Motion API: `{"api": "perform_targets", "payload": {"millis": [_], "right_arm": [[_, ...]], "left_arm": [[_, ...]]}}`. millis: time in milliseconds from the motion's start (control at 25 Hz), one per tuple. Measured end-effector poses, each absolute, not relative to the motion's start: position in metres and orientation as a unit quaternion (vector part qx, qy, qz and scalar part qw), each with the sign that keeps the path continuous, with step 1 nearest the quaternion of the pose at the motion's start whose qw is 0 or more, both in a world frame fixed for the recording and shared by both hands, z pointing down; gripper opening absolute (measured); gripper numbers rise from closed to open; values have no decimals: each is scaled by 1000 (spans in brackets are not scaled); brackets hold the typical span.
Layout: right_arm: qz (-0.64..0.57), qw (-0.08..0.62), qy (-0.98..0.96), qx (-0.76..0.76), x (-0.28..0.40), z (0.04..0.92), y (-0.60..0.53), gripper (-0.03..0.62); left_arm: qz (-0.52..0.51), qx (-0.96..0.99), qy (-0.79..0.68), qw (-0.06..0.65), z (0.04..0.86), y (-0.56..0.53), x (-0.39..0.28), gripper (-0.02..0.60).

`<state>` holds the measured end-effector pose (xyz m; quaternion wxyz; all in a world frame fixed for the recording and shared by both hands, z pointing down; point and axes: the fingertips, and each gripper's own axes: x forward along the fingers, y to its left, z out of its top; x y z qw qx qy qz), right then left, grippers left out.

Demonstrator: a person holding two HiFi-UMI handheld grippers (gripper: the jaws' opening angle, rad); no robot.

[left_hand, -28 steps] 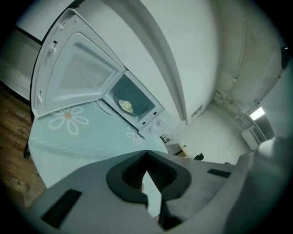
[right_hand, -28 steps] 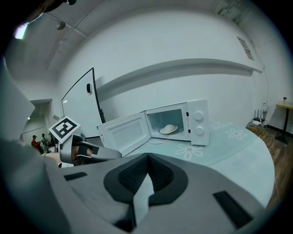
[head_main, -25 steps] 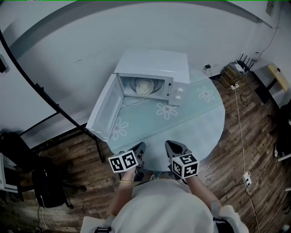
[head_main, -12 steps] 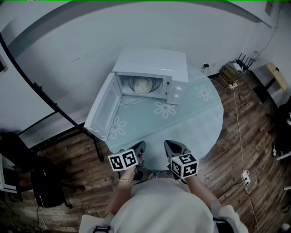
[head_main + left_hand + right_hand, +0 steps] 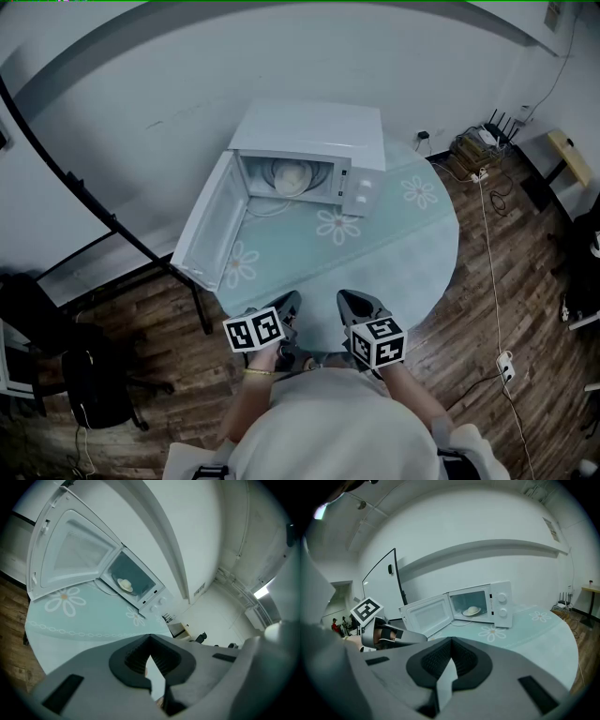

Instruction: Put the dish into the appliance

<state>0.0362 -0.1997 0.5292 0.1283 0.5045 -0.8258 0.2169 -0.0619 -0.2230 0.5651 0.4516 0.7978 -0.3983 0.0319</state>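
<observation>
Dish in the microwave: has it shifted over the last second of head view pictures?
No. The dish sits at the same spot inside the microwave; both drift slightly left in the picture together.

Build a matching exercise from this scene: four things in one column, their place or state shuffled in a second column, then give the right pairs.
Things:
1. dish
2. microwave door
3. left gripper
4. table

Places or states:
a. shut, holding nothing
b. round, printed with flowers
c. inside the microwave
d. swung wide open

Pairs: 1-c, 2-d, 3-a, 4-b
</observation>
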Motion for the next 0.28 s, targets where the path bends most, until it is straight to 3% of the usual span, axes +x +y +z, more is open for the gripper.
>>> {"api": "perform_targets", "payload": {"millis": [280], "right_arm": [[219,128,-825,505,36,532,-202,5]], "left_arm": [[29,796,-397,456,567,-225,-61,12]]}}
